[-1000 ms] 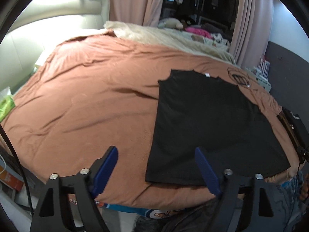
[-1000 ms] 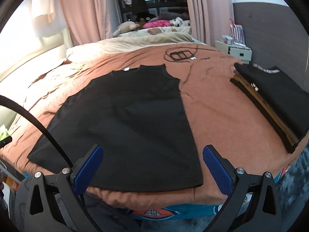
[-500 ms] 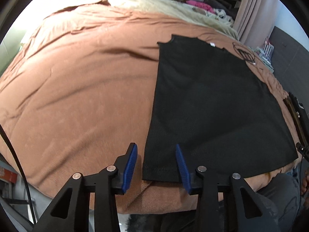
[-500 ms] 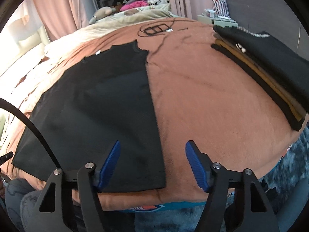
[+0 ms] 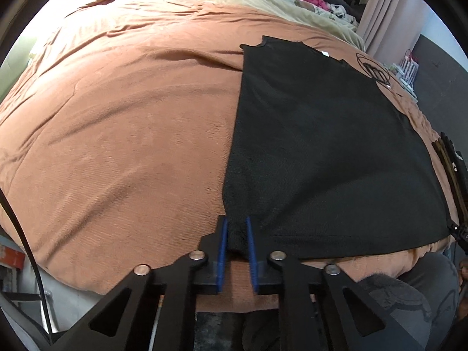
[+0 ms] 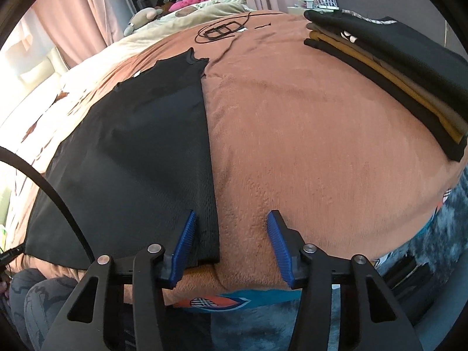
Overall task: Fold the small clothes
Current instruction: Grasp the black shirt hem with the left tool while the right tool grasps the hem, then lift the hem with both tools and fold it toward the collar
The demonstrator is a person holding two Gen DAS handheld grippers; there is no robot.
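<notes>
We see the black shirt [image 5: 321, 146] lying flat on the brown blanket [image 5: 131, 131] of the bed; its long axis runs away from us, with the neck and its small white label at the far end and the hem at the near edge of the bed.

One second ago both grippers stood wide apart above the hem; now the left gripper [image 5: 235, 242] is closed on the near left corner of the shirt, with a bunch of black cloth pinched between its blue pads; the right gripper [image 6: 231, 234] is closing, and the near right corner of the shirt [image 6: 131, 161] lies between its jaws, but the right pad rests on the bare blanket [image 6: 307, 146] and does not yet press the cloth.

The right wrist view alone shows the stack of folded clothes [image 6: 395, 67] in black and mustard at the right side of the bed, well apart from the shirt; a black cord [image 6: 222, 30] lies coiled beyond the neck; the left wrist view shows the large free part of the blanket at the left.
</notes>
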